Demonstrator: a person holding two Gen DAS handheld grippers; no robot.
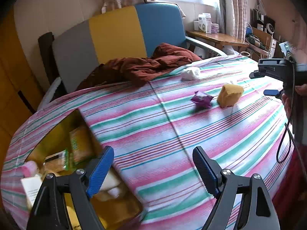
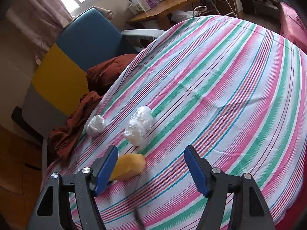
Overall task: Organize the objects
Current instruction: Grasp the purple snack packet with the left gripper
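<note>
On the striped bedsheet lie a yellow sponge, a purple snack packet and a white wrapped bundle. My left gripper is open and empty, beside an open cardboard box at lower left holding several items. My right gripper is open and empty; it also shows in the left wrist view at the far right. In the right wrist view the sponge lies just past the left finger, with two clear-plastic bundles beyond.
A rumpled brown cloth lies at the head of the bed against a grey, yellow and blue headboard. A wooden desk with boxes stands under the window. A black cable hangs at the right.
</note>
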